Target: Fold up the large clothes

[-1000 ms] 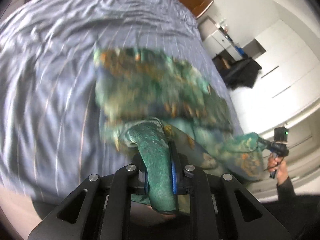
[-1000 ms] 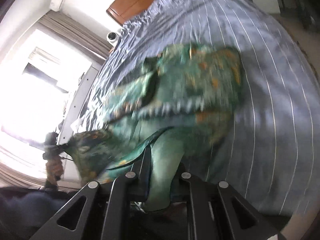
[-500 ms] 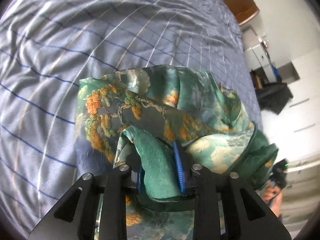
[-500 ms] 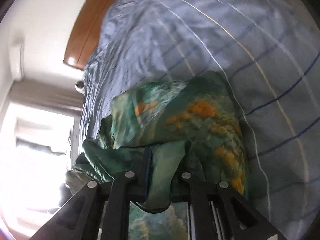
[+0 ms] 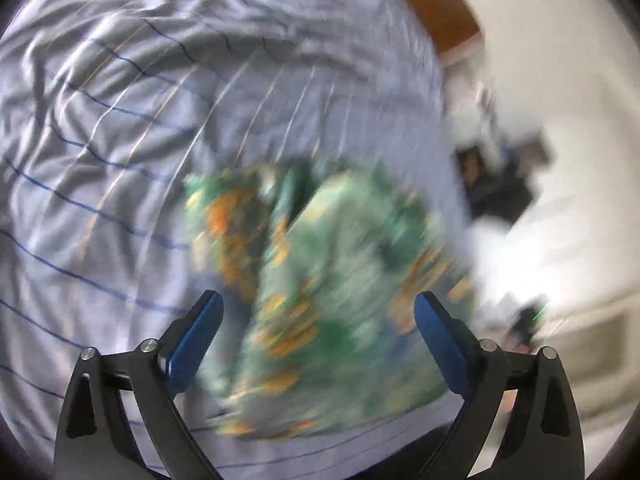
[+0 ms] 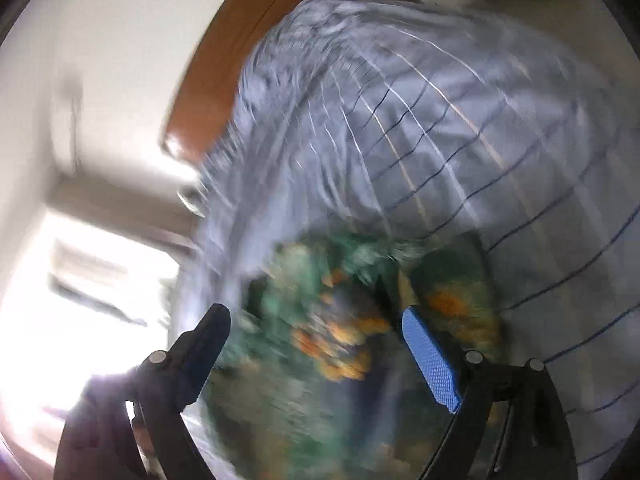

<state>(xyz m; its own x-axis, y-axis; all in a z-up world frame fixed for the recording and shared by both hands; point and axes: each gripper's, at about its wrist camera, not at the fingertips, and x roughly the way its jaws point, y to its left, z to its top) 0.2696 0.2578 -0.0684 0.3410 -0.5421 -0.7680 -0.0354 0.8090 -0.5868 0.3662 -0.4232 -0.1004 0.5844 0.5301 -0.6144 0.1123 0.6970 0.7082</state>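
A green garment with orange and cream print (image 5: 320,292) lies bunched on the pale blue striped bedsheet (image 5: 120,140). It is blurred in both views. My left gripper (image 5: 318,304) is open and empty, its blue pads wide apart just above the garment. My right gripper (image 6: 314,316) is also open and empty over the same garment (image 6: 340,344), which lies on the sheet (image 6: 460,128).
A wooden headboard (image 5: 440,4) stands at the far end of the bed and also shows in the right wrist view (image 6: 228,64). Dark furniture (image 5: 500,188) stands by the white wall beside the bed. A bright window (image 6: 60,300) is on the other side.
Both grippers were shut on folds of the garment and have let go. Their jaws now stand wide open and both have pulled back a little from the cloth.
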